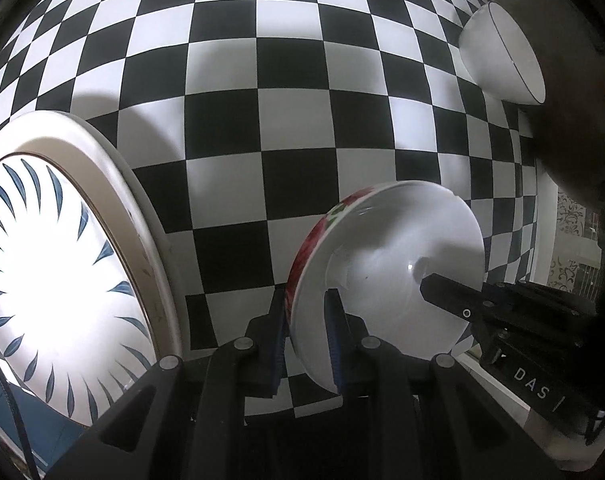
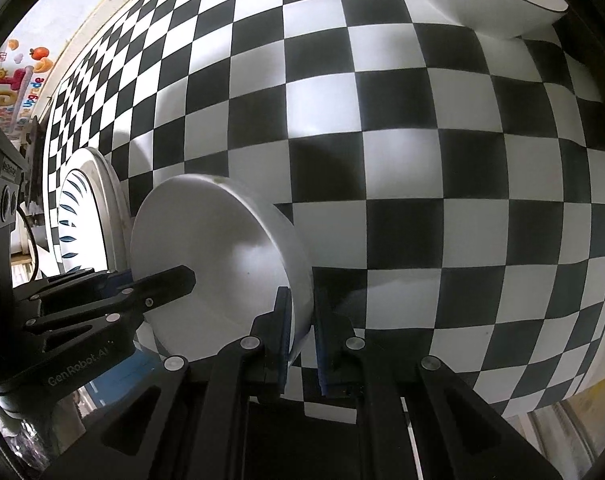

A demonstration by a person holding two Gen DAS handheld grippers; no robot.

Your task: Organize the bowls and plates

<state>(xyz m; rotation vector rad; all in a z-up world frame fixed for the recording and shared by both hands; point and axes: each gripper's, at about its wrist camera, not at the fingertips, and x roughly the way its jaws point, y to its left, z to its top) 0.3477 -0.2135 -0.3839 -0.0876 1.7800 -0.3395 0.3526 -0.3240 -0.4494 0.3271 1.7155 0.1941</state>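
Both the left gripper (image 1: 308, 332) and the right gripper (image 2: 302, 332) pinch the rim of one white china bowl with red flowers outside (image 1: 386, 276), up above the checkered table (image 1: 262, 112). If one lets go too early, it could tip and fall.

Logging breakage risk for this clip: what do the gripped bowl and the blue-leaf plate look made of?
The gripped bowl, pinched at its rim by both the left gripper and the right gripper, looks like glazed ceramic: glossy white inside with a sharp highlight, red floral print outside. The blue-leaf plate also looks glazed ceramic, glaring under light. Melamine cannot be ruled out.
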